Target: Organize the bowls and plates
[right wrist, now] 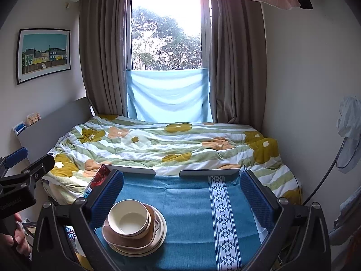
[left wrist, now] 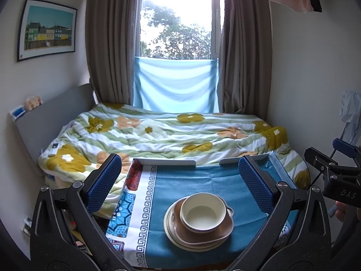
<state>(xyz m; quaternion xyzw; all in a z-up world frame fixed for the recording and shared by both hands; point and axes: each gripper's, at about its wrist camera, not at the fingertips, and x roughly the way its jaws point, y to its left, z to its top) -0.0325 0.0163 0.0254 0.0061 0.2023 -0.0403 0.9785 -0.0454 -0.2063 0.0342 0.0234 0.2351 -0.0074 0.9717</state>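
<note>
Crockery sits stacked on the worktop (left wrist: pixel 191 180), which is draped in a blue cloth (right wrist: pixel 187 203) with patterned bands: a cream bowl (left wrist: pixel 203 211) rests inside a brown dish (left wrist: pixel 204 229), and that lies on a cream plate (left wrist: pixel 178 237). The stack stands toward the near edge, nothing touching it.

The left hand-held gripper (left wrist: pixel 179 180) is spread wide with nothing between its blue-padded fingers; the stack lies below and between them. The right hand-held gripper (right wrist: pixel 181 194) is likewise splayed and empty, with the stack just beside its left finger (right wrist: pixel 106 196), which hides a little of the bowl's rim.

Behind the worktop's far rail lies a bed (right wrist: pixel 158 144) under a flowered quilt, then grey curtains (right wrist: pixel 101 56) flanking a window (right wrist: pixel 165 29) whose lower part is covered by a pale blue sheet (right wrist: pixel 168 94). A framed picture (left wrist: pixel 47 30) of coloured houses hangs on the left wall.

The letters "DAS" (left wrist: pixel 348 194) show on the right gripper's body in the left wrist view; the writing on the other body is too blurred to read with confidence.
</note>
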